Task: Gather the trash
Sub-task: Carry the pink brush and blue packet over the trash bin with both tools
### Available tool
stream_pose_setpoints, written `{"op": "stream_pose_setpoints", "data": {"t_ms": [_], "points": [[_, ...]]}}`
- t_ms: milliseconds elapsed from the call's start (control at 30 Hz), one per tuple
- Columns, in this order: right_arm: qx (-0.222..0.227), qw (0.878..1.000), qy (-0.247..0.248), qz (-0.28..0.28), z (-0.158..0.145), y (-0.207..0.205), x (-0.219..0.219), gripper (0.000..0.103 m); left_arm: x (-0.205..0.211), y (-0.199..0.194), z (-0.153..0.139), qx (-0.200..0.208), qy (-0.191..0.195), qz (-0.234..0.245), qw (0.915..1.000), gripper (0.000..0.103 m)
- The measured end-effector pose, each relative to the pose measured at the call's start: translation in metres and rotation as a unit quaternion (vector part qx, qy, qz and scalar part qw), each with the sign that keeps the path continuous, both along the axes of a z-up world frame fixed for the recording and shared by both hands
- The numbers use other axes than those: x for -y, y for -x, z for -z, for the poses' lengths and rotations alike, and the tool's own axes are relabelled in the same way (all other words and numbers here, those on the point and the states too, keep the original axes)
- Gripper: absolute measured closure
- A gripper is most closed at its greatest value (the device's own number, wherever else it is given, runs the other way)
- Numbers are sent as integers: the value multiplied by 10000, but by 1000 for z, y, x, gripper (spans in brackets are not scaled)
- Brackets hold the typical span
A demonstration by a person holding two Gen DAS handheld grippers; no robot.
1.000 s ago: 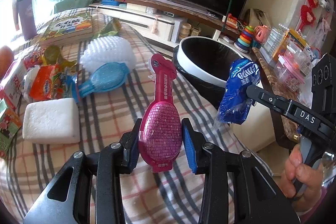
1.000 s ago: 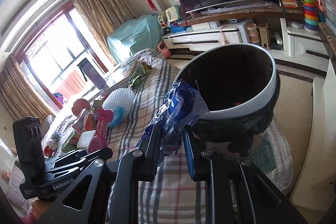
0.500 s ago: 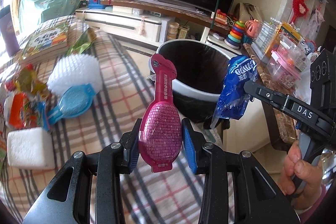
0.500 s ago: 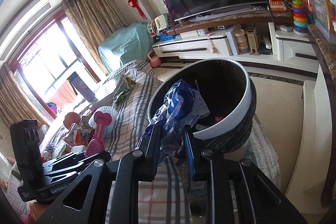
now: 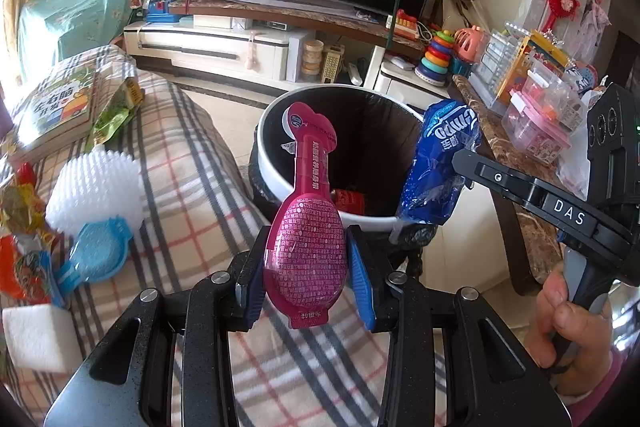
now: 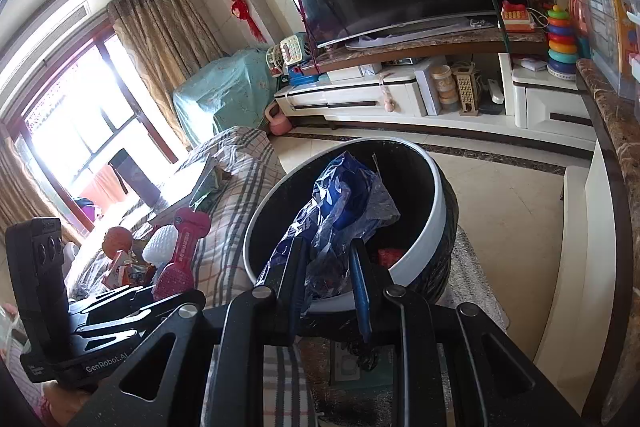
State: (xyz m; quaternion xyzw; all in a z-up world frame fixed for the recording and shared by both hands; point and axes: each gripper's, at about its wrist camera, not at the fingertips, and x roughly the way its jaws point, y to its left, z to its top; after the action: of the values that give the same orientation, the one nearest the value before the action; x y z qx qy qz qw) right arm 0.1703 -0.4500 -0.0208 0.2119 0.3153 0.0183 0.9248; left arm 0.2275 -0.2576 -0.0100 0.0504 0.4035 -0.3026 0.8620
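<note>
My left gripper (image 5: 306,273) is shut on a pink bone-shaped package (image 5: 306,227), held upright above the plaid blanket, just short of the trash bin (image 5: 268,163). My right gripper (image 6: 328,271) is shut on a crumpled blue wrapper (image 6: 344,203), held over the near rim of the bin (image 6: 438,203). The bin is round, white-rimmed with a black liner, and has red trash at the bottom (image 5: 350,201). In the left wrist view the blue wrapper (image 5: 438,163) hangs over the bin's right rim. The pink package also shows in the right wrist view (image 6: 182,247).
On the plaid blanket (image 5: 192,179) lie a white bristly brush (image 5: 96,187), a blue package (image 5: 96,255), a white sponge (image 5: 36,335), snack wrappers (image 5: 20,227), a green bag (image 5: 116,107) and a book (image 5: 52,107). A TV stand (image 5: 224,47) stands behind; a marble counter (image 5: 516,195) lies right.
Both grippers have moved toward the bin with their loads. The blue wrapper now hangs over the bin's opening and the pink package is close to its near rim.
</note>
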Motion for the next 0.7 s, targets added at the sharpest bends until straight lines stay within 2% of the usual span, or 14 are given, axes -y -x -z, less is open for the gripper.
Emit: {"op": "stream_pose_setpoints", "data": {"t_ms": [267, 700], "points": [[-61, 9999, 104, 23, 0, -13, 13, 81, 23, -15, -4, 69, -102, 117, 9999, 68], [-319, 9993, 211, 11, 6, -30, 26, 81, 49, -35, 0, -49, -239, 263, 9994, 68]]}}
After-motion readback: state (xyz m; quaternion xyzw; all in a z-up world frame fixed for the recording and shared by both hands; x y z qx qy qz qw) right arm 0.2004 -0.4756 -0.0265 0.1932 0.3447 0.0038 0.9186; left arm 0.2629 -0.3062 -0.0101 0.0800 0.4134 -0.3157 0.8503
